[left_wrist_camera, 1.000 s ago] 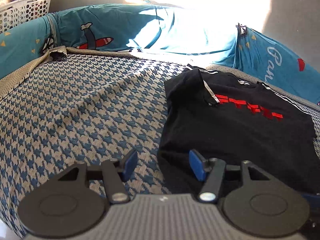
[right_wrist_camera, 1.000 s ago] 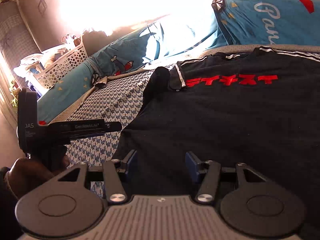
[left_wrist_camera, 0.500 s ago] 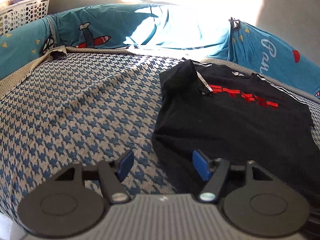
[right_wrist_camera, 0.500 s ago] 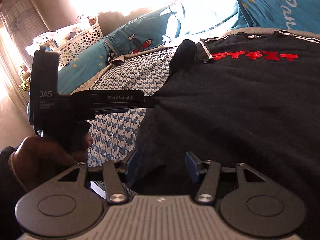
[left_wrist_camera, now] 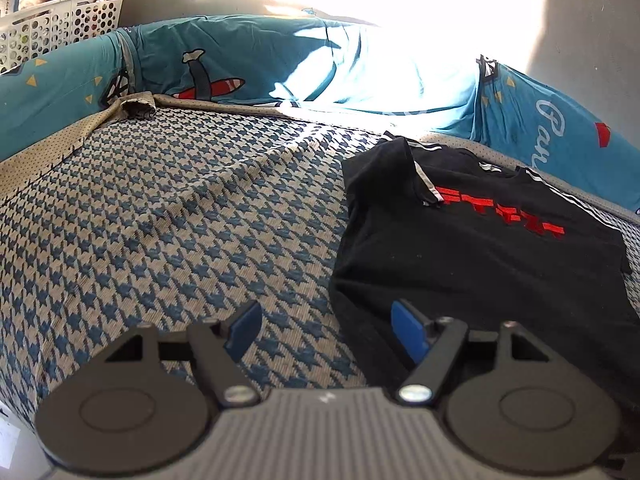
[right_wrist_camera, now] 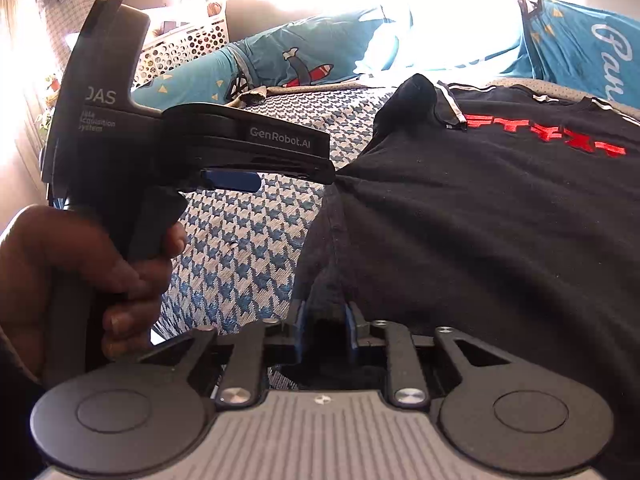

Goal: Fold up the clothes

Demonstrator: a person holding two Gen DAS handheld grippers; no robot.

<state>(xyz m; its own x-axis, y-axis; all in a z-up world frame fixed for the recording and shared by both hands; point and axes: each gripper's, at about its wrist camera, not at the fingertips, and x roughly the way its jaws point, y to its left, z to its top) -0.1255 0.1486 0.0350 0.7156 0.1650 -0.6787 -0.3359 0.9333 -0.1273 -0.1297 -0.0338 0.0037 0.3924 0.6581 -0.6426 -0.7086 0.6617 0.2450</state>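
Right wrist: fingers (right_wrist_camera: 352, 330) pinching T-shirt (right_wrist_camera: 480, 216)

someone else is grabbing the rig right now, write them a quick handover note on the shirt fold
Right tongs: closing on the near hem of the black t-shirt, with cloth bunched between the pads.
Left tongs: opening, nothing between the pads; they hover over the shirt's near left corner and the houndstooth bed cover.
Shirt: lies mostly flat on the bed, red print up, its left sleeve already flipped in over the chest.
Done: that sleeve fold, and the right-side pinch is nearly made.
Left: probably grip the corner with the left tongs, then fold the hem up toward the collar.
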